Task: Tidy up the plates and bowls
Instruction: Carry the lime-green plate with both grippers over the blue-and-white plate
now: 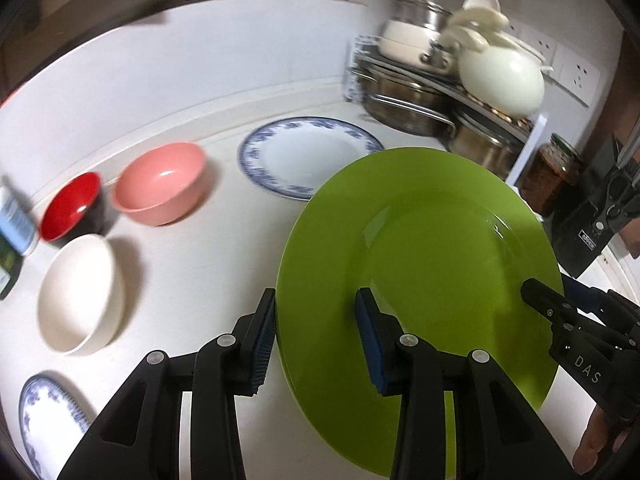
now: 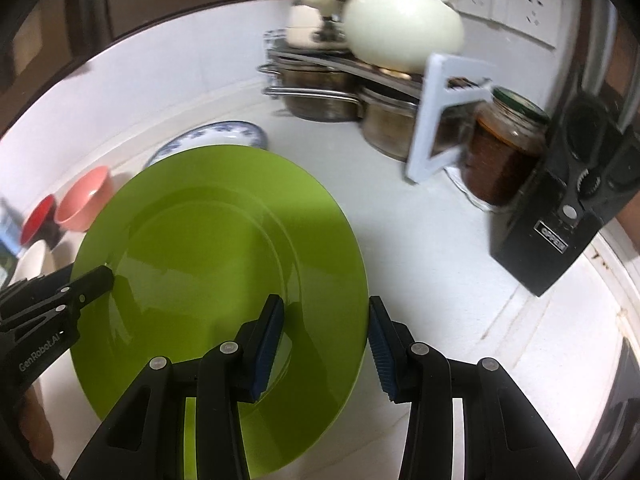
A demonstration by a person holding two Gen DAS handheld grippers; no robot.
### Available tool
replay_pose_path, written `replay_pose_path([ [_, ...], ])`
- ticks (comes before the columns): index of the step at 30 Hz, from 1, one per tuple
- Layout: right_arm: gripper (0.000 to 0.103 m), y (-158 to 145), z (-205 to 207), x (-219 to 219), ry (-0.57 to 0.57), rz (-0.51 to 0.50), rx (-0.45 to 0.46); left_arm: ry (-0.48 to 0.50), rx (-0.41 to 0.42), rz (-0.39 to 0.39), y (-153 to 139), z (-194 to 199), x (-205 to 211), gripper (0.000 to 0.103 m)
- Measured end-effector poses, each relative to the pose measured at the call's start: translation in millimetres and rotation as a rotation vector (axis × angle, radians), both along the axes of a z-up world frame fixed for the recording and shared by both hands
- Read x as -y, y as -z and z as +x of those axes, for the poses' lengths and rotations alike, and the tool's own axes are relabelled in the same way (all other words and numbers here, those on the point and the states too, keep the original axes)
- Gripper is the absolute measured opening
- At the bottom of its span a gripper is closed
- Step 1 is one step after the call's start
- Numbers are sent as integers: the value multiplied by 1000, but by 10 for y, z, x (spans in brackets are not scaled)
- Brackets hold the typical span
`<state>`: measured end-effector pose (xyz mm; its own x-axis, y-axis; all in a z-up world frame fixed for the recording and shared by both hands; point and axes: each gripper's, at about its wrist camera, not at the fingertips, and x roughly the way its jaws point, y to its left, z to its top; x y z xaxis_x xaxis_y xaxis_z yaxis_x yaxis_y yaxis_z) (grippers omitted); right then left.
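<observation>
A large green plate (image 1: 420,264) hangs tilted above the white counter, held from both sides. My left gripper (image 1: 316,340) is shut on its left rim, and my right gripper (image 2: 326,344) is shut on its right rim (image 2: 224,240). Each gripper's fingertips show in the other's view, at the plate's far edge. Beyond the green plate a white plate with a blue pattern (image 1: 304,156) lies flat. To the left stand a pink bowl (image 1: 160,184), a red bowl (image 1: 70,208) and a white bowl (image 1: 78,292). A second blue-patterned plate (image 1: 44,420) lies at the lower left.
A metal rack (image 2: 344,66) at the back right holds steel pots (image 2: 320,96) and a cream pot (image 2: 404,32). Beside it are a white board (image 2: 436,116), a glass jar (image 2: 504,148) and a black box (image 2: 560,216). A bottle (image 1: 16,220) stands at the far left.
</observation>
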<state>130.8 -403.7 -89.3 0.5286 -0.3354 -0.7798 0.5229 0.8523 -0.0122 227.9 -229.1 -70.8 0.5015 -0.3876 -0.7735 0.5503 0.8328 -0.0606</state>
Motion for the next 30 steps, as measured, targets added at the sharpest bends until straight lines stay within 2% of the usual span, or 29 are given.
replay_pose_path([
  [20,43,-242,228,-1167,-206,-22,53,-199,43,-33,-248,-36,-1445,38],
  [30,43,-307,362,-1818,-304,-29,64,-300,50,-28,-270,-116,-2153,38],
])
